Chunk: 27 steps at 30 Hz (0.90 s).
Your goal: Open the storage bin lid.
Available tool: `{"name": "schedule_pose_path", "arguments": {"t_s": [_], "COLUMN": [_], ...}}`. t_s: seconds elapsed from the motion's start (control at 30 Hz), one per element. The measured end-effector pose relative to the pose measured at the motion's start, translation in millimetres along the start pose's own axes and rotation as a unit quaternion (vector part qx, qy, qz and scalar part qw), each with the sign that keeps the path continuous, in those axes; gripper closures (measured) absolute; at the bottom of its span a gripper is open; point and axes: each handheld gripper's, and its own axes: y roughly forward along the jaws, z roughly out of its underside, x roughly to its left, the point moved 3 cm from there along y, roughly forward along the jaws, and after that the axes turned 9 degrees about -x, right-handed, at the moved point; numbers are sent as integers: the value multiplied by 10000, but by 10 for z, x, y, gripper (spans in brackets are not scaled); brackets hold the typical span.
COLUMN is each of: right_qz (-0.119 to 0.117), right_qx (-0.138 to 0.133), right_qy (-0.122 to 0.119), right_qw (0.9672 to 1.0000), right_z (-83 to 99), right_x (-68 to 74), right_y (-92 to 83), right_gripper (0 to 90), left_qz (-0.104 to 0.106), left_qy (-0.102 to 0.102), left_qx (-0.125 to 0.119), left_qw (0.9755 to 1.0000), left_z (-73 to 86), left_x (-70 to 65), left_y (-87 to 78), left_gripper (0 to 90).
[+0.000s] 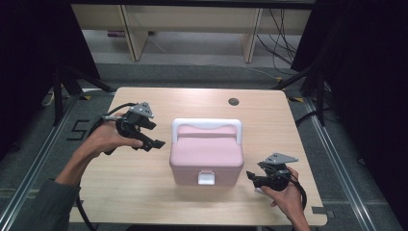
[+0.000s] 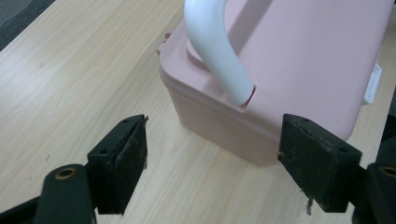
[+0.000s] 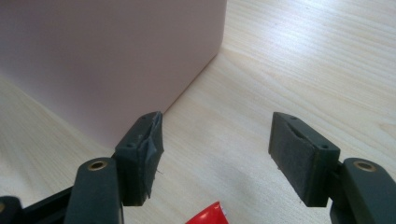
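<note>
1. Nearest the bottom edge of the high view: right gripper [image 1: 251,178] held low in the right hand [image 1: 284,192], just beside the front right corner of the pink box [image 1: 206,156], not touching it.
2. Jaws of that gripper apart, nothing between them; in the right gripper view only bare wooden table [image 3: 289,70] between the pads, the box wall [image 3: 107,56] close to the left pad.
3. Small red object [image 3: 208,215] at the bottom edge of the right gripper view, below the jaws; too little visible to tell what.
4. Box near the middle of the table [image 1: 144,192], lid shut, white latch [image 1: 207,178] on the near face, white handle [image 1: 207,126] lying along the far edge of the lid.
5. Left gripper [image 1: 159,144] in the left hand [image 1: 108,138], to the left of the box and clear of it, tips angled toward its left side.
6. Jaws wide apart and empty; in the left gripper view, the handle's curved end [image 2: 219,56] and the box corner [image 2: 299,70] beyond the pads.
7. Farther back, a small dark round hole [image 1: 234,101] near the far edge of the table.
</note>
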Motion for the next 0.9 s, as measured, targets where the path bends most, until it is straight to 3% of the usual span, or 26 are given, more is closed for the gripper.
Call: {"name": "schedule_pose_path", "arguments": {"t_s": [0.1,0.13,0.17,0.2,0.23,0.27,0.3,0.37,0.47,0.53,0.57,0.73,0.77,0.8,0.9], "right_qz": [2,9,9,9,7,4,9,1,-13,-33,-19,-25,-31,-32,-58], "right_qx": [-7,40,40,45,43,3,17,23,73,25,74,46,72,71,25], "right_qy": [-18,82,82,84,81,-7,88,15,152,12,159,75,167,151,4], "right_qw": [10000,10000,10000,10000,10000,10000,10000,10000,9999,10000,9998,10000,9998,9999,10000], "right_z": [-1,0,0,2,2,5,9,2,5,2,4,2,4,5,3], "right_x": [-4,10,10,9,8,-6,11,0,23,3,26,13,25,23,1], "right_y": [1,-4,-4,-3,-1,5,4,0,-1,5,-3,-3,-5,-4,3], "right_gripper": [364,364,364,364,364,363,363,363,363,364,364,366,367,367,368], "left_qz": [72,123,121,121,108,104,112,120,147,143,149,212,203,213,234], "left_qy": [125,191,104,206,129,231,217,259,332,349,368,664,604,735,734], "left_qx": [31,73,33,118,49,147,136,133,154,142,170,364,304,441,492], "left_qw": [9999,9997,9999,9996,9998,9996,9996,9995,9992,9992,9991,9969,9975,9961,9958], "left_z": [-80,-106,-140,-174,-209,-273,-302,-332,-443,-472,-499,-626,-637,-664,-681], "left_x": [0,9,5,22,13,27,21,22,-11,-20,-31,-19,-31,-9,-5], "left_y": [27,31,51,53,74,85,98,104,131,139,146,177,193,206,241], "left_gripper": [234,234,234,235,237,239,242,248,258,267,270,282,285,288,303]}}
